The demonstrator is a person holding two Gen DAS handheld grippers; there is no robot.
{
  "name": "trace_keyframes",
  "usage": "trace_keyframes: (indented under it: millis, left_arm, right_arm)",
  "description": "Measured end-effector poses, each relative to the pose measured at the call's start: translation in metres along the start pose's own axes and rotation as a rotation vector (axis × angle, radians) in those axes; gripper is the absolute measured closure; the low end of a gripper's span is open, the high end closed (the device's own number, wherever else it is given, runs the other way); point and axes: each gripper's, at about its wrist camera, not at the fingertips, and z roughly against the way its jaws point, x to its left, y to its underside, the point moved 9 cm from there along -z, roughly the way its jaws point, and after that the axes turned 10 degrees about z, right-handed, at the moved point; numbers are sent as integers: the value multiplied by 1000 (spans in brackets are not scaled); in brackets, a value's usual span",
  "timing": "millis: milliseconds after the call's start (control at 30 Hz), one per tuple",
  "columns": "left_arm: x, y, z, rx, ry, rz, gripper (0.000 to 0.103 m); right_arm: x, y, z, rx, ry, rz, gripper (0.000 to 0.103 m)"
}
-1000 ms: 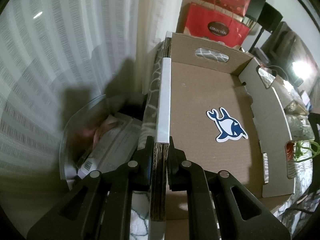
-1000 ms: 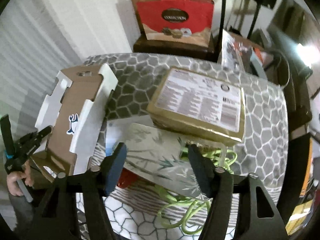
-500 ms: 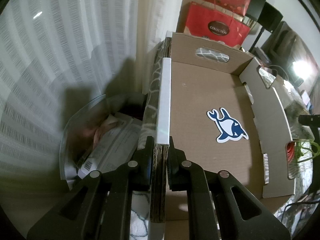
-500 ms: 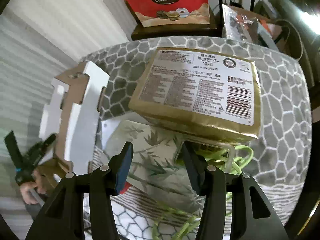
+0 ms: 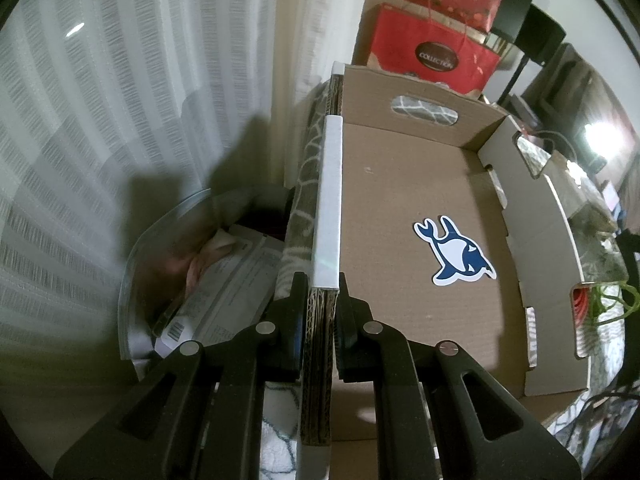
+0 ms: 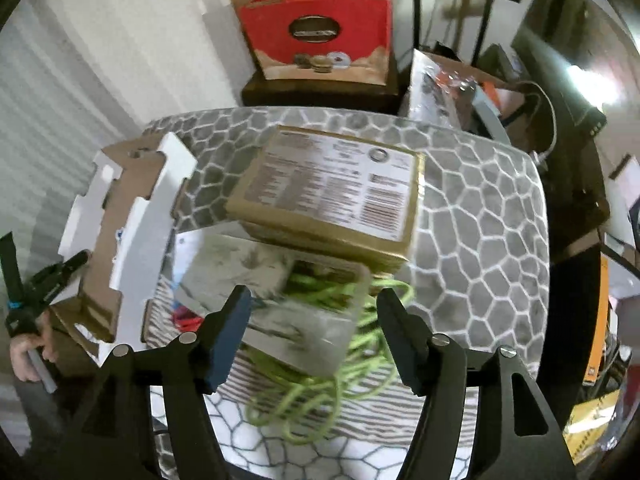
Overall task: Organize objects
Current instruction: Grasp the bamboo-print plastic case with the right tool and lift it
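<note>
Cardboard tray (image 5: 420, 216) sits at the table's left edge w/ left gripper (image 5: 320, 320) clamped on its side wall, prob. to steady it. Right gripper (image 6: 312, 320), jaws opening, nothing held, hovers over what looks like a clear pouch (image 6: 304, 308) on green cord (image 6: 320, 392), beside gold box (image 6: 332, 196).

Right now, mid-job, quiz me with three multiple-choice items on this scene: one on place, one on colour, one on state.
1. Where does the gold box lie?
A. inside the cardboard tray
B. on the honeycomb-patterned cloth
C. on the floor

2. What colour is the coiled cord?
A. light green
B. black
C. red

3. What are the left tongs doing?
A. hanging open
B. holding the cord
C. clamping the cardboard tray wall

Key: 1 B, cloth shows around it; 2 A, green loops show below the right tongs; 3 C, both pads press the wall.
</note>
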Motion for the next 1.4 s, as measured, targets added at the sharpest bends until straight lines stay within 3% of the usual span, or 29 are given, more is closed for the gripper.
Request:
trace_keyframes:
  millis: [67,133,167,233,400,733,800,1167,1400]
  left_arm:
    - [-1,0,0,0,1,2,92]
    - [-1,0,0,0,0,1,92]
    - [-1,0,0,1,0,0,92]
    - [-1,0,0,1,-1,0,92]
    - [-1,0,0,3,-2,-1,92]
    - [-1,0,0,4,-1,-1,92]
    - [-2,0,0,5,1,0,92]
    - [-1,-1,-1,6,-1,-2,92]
    - [-1,-1,-2,10,1,2,92]
  right_arm:
    - [-9,4,-9,15,-19,-43,36]
    - [-16,7,-19,24,-56,-97,46]
    - [-18,8,-24,29,-84,-127,58]
    - [-22,8,-30,32,-108,-161,65]
    - [-29,3,-33,38,-78,-170,77]
    - [-26,0,-45,83,-25,-130,77]
    - [-25,-2,-44,71,2,-108,87]
    - [9,-21,19,-140,21,4,90]
    - [40,-46,48,-205,7,65,92]
